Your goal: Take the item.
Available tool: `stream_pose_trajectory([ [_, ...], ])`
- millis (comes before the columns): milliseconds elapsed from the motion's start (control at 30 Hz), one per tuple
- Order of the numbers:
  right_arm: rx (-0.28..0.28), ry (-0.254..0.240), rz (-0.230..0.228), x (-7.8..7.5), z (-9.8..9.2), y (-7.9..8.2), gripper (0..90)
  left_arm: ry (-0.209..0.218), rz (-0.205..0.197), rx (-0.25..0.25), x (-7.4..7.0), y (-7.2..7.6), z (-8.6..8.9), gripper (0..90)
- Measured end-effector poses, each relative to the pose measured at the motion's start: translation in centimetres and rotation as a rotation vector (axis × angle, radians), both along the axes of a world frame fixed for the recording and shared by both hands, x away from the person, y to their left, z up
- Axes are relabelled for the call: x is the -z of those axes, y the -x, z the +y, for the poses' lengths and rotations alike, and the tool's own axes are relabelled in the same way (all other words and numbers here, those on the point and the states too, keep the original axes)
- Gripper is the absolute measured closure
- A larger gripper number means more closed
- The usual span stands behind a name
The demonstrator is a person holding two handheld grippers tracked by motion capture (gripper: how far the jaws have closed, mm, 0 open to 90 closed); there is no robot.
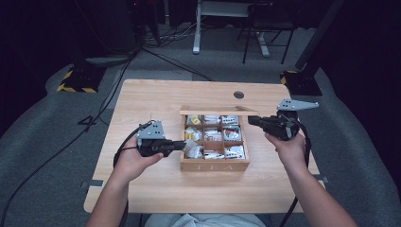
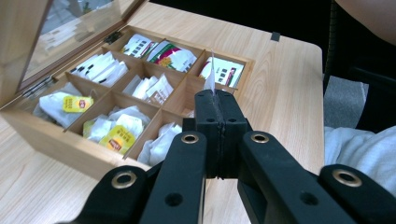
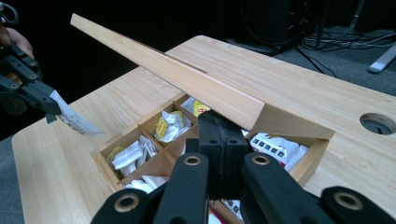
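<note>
Left claw point(image 1: 182, 144) clamped on a tea sachet point(image 3: 74, 119) lifted from the tea box point(image 1: 215, 165), right claw point(image 1: 251, 121) closed empty at the lid point(image 3: 187, 77); setting the sachet on the counter point(image 1: 156, 184) likely follows.

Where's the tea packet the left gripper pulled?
The tea packet is pinched in the shut left gripper, held at the left edge of the wooden tea box, off the table.

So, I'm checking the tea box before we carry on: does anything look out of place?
One white tea bag packet is out of the tea box, pinched in the shut left gripper beside it. The lid stands open. Nothing looks spilled or damaged.
</note>
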State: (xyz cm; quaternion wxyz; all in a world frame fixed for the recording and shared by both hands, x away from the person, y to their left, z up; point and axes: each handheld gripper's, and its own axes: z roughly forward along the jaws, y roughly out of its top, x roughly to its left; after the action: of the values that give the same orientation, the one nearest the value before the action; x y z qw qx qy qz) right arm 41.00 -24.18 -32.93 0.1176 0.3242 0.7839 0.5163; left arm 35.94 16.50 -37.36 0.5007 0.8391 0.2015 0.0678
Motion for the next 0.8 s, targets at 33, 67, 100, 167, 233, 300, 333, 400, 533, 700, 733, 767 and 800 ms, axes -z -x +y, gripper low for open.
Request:
stream_pose_trajectory([
  [33,0.0,0.0,0.0,0.0,0.0,0.0,90.0,-0.004,-0.002,-0.004,0.0,0.1,0.2,90.0],
  [67,0.0,0.0,0.0,0.0,0.0,0.0,90.0,-0.005,-0.002,-0.007,0.0,0.1,0.3,90.0],
  [100,-0.001,0.0,0.001,0.0,0.0,0.0,90.0,-0.007,-0.005,-0.012,0.0,0.1,0.5,90.0],
  [167,0.0,0.0,0.001,0.0,0.0,0.0,90.0,-0.01,-0.009,-0.014,0.0,0.2,0.8,90.0],
  [233,0.0,0.0,0.001,0.0,0.0,0.0,90.0,-0.014,-0.01,-0.021,0.0,0.3,1.2,89.9],
  [300,0.003,-0.001,0.002,0.0,0.0,0.0,90.0,-0.021,-0.009,-0.032,0.0,0.5,1.7,89.9],
  [333,0.003,-0.002,0.003,0.0,0.1,0.0,90.0,-0.024,-0.013,-0.04,0.0,0.5,2.0,89.9],
  [400,0.003,-0.003,0.004,0.0,0.0,0.0,90.0,-0.026,-0.019,-0.054,0.0,0.6,2.5,89.9],
  [533,0.003,-0.001,0.003,0.0,0.0,0.0,90.0,-0.032,-0.024,-0.074,0.1,0.8,3.5,89.8],
  [700,0.004,-0.002,0.004,0.0,0.1,0.0,90.0,-0.035,-0.027,-0.099,0.4,0.9,4.4,89.7],
  [733,0.004,-0.002,0.004,-0.1,0.1,0.0,90.0,-0.035,-0.026,-0.107,0.4,0.9,4.6,89.7],
  [767,0.003,-0.001,0.003,-0.1,0.0,0.0,90.0,-0.04,-0.031,-0.109,0.4,0.9,4.8,89.7],
  [800,0.003,-0.001,0.004,0.0,0.0,0.0,90.0,-0.042,-0.028,-0.124,0.5,0.9,5.1,89.7],
])
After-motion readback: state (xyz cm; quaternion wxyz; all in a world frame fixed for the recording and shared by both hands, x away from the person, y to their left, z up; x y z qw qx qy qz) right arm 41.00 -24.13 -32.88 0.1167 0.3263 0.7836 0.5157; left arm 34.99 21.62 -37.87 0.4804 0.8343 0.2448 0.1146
